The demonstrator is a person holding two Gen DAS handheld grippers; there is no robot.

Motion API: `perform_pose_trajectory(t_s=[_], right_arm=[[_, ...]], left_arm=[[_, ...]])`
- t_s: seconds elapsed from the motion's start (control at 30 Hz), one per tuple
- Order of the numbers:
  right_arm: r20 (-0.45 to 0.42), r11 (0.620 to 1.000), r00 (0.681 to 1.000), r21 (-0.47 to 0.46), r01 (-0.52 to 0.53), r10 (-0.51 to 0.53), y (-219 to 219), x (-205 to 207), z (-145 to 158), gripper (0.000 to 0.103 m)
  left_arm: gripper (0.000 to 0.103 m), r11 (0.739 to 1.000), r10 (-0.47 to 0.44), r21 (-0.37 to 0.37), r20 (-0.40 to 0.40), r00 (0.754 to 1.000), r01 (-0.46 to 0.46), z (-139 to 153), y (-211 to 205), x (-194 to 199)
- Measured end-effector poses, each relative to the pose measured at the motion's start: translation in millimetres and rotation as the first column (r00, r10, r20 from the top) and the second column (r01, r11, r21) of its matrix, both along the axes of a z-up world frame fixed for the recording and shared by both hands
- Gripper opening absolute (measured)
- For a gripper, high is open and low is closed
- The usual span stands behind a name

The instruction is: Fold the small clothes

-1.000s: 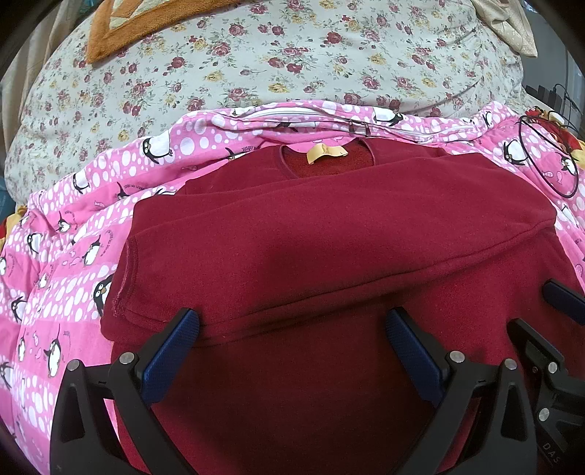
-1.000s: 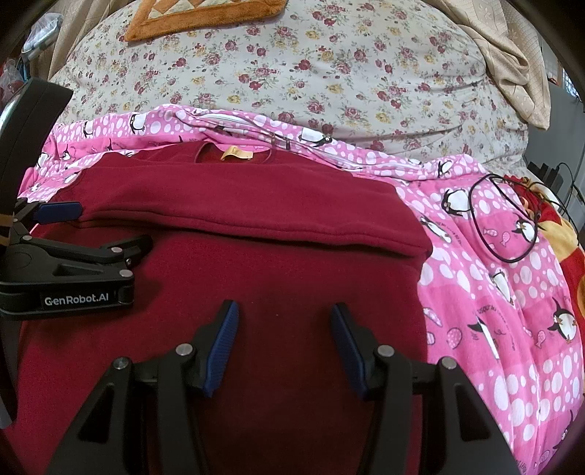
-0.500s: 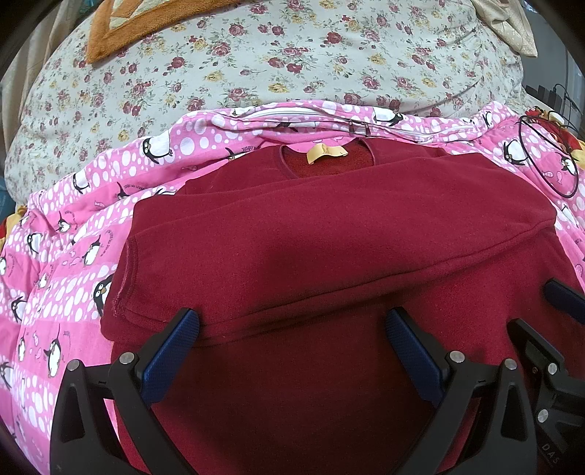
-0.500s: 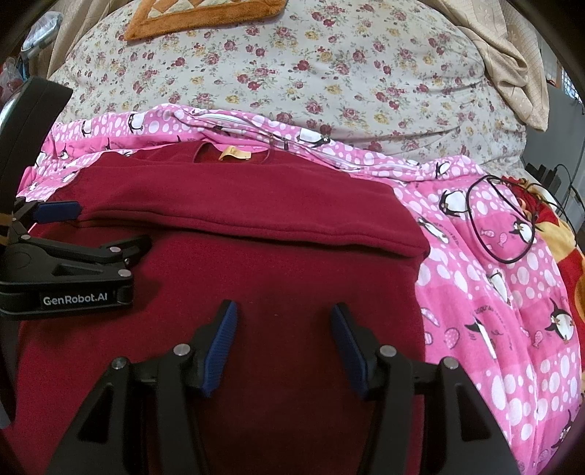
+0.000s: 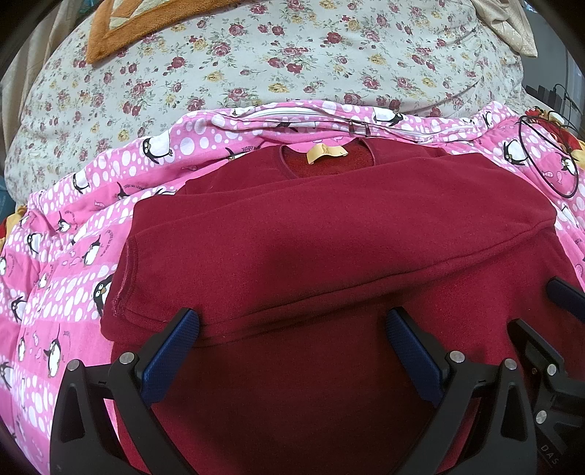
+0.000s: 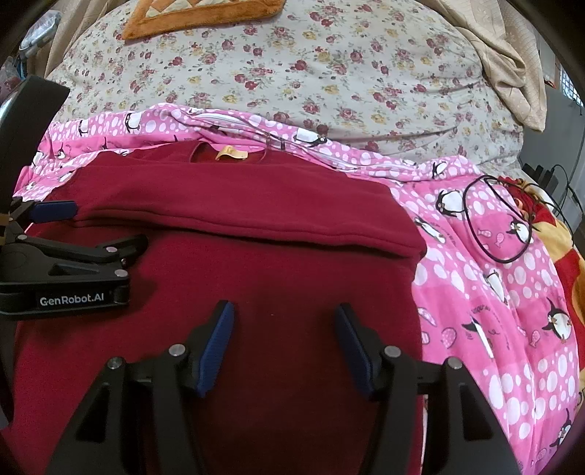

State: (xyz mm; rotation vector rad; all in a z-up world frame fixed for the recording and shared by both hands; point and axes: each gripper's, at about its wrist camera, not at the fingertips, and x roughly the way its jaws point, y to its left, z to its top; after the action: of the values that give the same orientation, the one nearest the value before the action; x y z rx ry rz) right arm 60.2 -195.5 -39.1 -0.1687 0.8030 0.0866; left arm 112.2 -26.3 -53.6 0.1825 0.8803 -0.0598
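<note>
A dark red sweater (image 5: 329,234) lies flat on a pink penguin blanket (image 5: 73,255), collar and yellow label (image 5: 325,153) at the far side, both sleeves folded across the chest. It also shows in the right wrist view (image 6: 237,219). My left gripper (image 5: 292,325) is open and empty, low over the sweater's lower half, just below the folded sleeve. My right gripper (image 6: 283,321) is open and empty over the sweater's lower right part. The left gripper shows at the left of the right wrist view (image 6: 65,255).
A floral duvet (image 5: 292,54) lies behind the blanket, with an orange-edged cushion (image 5: 120,25) on it. A black cable loop (image 6: 497,219) lies on the blanket to the right. A beige cloth (image 6: 512,54) hangs at the far right.
</note>
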Motion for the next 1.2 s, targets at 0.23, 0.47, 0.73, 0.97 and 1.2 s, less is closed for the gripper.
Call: perform_pose_trajectory(t_s=[0.23, 0.47, 0.73, 0.97, 1.2], right_arm=[[0.0, 1.0, 1.0, -0.001, 0.0, 0.0, -0.8, 0.3, -0.2, 0.062], [0.001, 1.0, 1.0, -0.002, 0.0, 0.0, -0.3, 0.3, -0.3, 0.062], [-0.006, 1.0, 1.0, 0.022, 0.005, -0.005, -5.3, 1.1, 0.2, 0.064], [-0.011, 0.999, 1.0, 0.034, 0.009, -0.008, -5.8, 1.2, 0.1, 0.065], [-0.017, 0.999, 1.0, 0.049, 0.012, -0.011, -6.4, 2.3, -0.6, 0.066]], left_arm=[[0.09, 1.0, 0.0, 0.0, 0.0, 1.0, 0.0, 0.0, 0.4, 0.1], [0.09, 1.0, 0.0, 0.0, -0.001, 1.0, 0.0, 0.3, -0.9, -0.2], [0.09, 1.0, 0.001, 0.0, -0.001, 1.0, -0.001, 0.4, -0.7, -0.1], [0.09, 1.0, 0.002, 0.0, -0.001, 1.0, -0.002, 0.5, -0.8, 0.0], [0.09, 1.0, 0.0, -0.008, -0.003, 1.0, 0.0, 0.1, 0.7, 0.4]])
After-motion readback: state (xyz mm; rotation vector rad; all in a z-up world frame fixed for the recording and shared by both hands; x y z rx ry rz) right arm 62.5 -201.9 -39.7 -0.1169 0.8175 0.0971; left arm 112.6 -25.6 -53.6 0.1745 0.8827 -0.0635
